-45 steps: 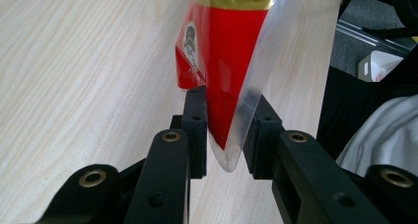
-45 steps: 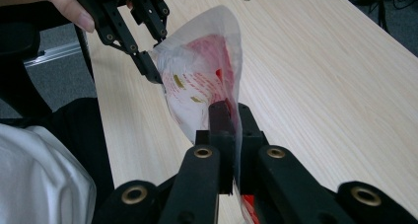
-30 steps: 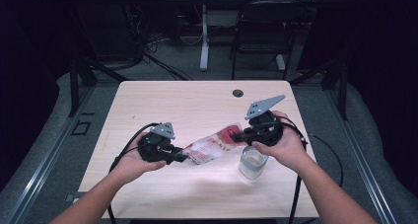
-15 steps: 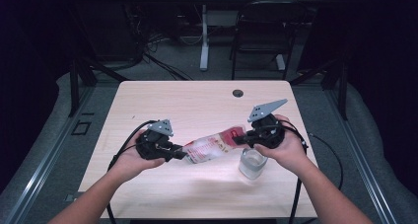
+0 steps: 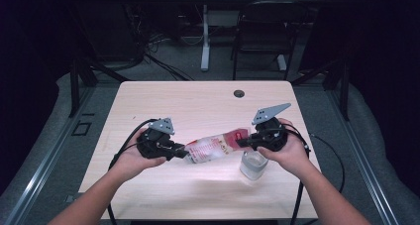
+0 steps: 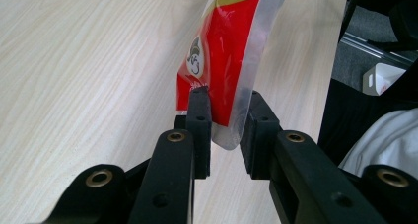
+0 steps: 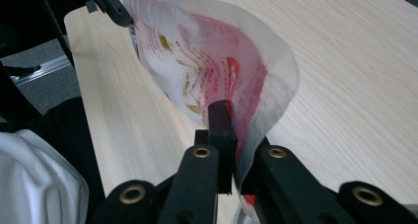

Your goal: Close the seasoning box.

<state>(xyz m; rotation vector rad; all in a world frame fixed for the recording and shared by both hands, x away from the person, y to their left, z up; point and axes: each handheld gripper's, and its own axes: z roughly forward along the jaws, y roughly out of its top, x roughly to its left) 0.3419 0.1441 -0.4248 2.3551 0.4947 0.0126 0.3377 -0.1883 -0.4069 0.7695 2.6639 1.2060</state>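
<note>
A red and white plastic pouch hangs above the wooden table, stretched between both grippers. My left gripper is shut on its left end; in the left gripper view the pouch runs up from between the jaws of my left gripper. My right gripper is shut on the pouch's red right end. The right gripper view has the pouch bulging away from my right gripper, one of whose fingers presses its red part. A clear glass stands on the table just below my right hand.
A dark round hole sits near the table's far edge. Beyond the table stand a chair and a white desk leg with cables on the floor. Black cables trail from both grippers over the front edge.
My right hand has sunk a little toward the glass, and its grey plate has tilted. The pouch stays held between both grippers and the left hand has kept still.
</note>
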